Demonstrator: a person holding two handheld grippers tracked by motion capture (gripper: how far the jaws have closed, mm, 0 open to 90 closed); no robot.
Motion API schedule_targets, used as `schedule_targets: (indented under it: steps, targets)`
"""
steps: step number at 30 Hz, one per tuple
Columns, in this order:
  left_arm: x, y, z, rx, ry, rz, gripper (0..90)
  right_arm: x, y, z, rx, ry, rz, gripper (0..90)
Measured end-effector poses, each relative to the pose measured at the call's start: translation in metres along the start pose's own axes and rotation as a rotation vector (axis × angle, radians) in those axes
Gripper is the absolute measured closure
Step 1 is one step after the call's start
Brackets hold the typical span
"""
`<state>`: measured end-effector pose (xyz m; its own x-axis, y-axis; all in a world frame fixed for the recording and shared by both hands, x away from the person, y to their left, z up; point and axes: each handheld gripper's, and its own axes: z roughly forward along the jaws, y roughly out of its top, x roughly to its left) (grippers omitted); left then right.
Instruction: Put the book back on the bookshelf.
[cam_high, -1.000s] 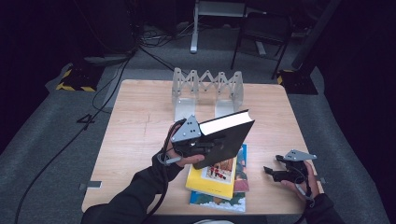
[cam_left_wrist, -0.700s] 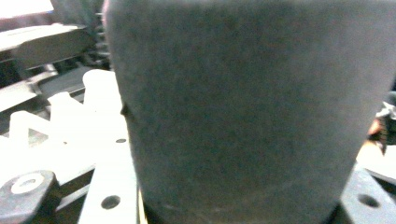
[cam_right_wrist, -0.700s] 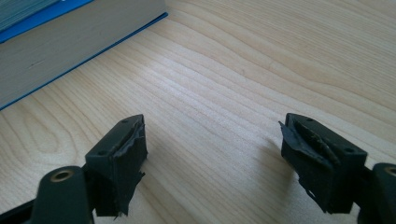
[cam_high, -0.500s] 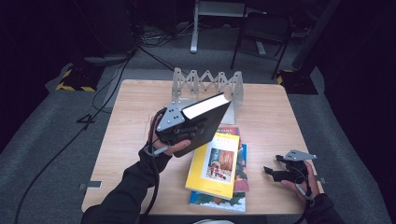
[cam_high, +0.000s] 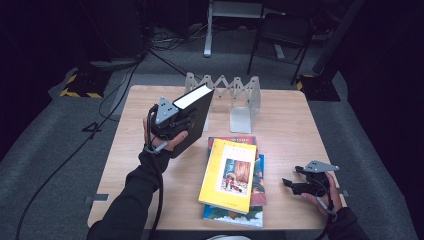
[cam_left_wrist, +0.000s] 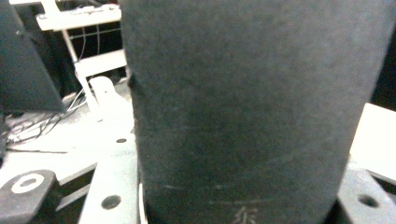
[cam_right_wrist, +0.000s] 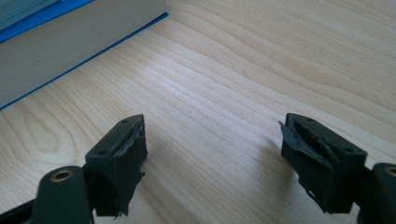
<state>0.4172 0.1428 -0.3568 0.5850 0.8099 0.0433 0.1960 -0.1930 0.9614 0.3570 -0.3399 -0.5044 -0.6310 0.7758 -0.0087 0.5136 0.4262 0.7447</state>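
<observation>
The left gripper (cam_high: 176, 125) clamped a black book (cam_high: 192, 116) above the table (cam_high: 285, 125), near a metal rack (cam_high: 235, 95); the right gripper (cam_high: 292, 184) rested wide open, empty.

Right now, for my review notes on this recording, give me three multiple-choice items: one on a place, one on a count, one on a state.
1. Where is the black book?
A. held up in the left gripper, near the folding book rack
B. flat on the stack
C. on the floor

2. How many books lie stacked on the table?
A. one
B. three
C. six

3. How is the right gripper?
A. shut on a book
B. open, with nothing in it
C. shut on the rack

Key: 1 A, the gripper carries it above the table beside the rack. 2 B, a yellow book tops a red one and a blue one. 3 B, its jaws stand apart over bare wood.
</observation>
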Motion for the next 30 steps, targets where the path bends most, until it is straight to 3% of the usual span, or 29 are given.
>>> schedule_targets:
  steps: [2, 11, 14, 19, 22, 24, 26, 30]
  targets:
    - [0.004, -0.002, 0.011, 0.009, 0.038, -0.007, 52.3, 0.0, 0.0, 0.0, 0.0, 0.0, -0.001, 22.4]
    - [0.011, 0.0, 0.045, 0.018, 0.132, -0.087, 52.3, 0.0, 0.0, 0.0, 0.0, 0.003, -0.003, 22.4]
    - [0.014, -0.001, 0.054, 0.024, 0.148, -0.083, 52.3, 0.0, 0.0, 0.0, -0.001, 0.004, -0.004, 22.6]
    - [0.02, 0.0, 0.063, 0.016, 0.18, -0.109, 52.2, -0.001, 0.0, 0.0, 0.0, 0.008, -0.006, 22.5]
    - [0.021, -0.001, 0.069, 0.027, 0.209, -0.098, 52.2, -0.001, 0.0, 0.0, -0.001, 0.007, -0.006, 22.5]
    - [0.021, -0.002, 0.071, 0.03, 0.218, -0.096, 52.1, -0.001, 0.0, 0.0, 0.0, 0.007, -0.006, 22.6]
    - [0.022, -0.006, 0.075, 0.021, 0.224, -0.123, 52.1, -0.001, 0.0, 0.0, 0.0, 0.008, -0.006, 22.5]
    - [0.02, -0.01, 0.079, 0.022, 0.231, -0.118, 52.1, 0.0, 0.0, 0.0, -0.001, 0.007, -0.008, 22.6]
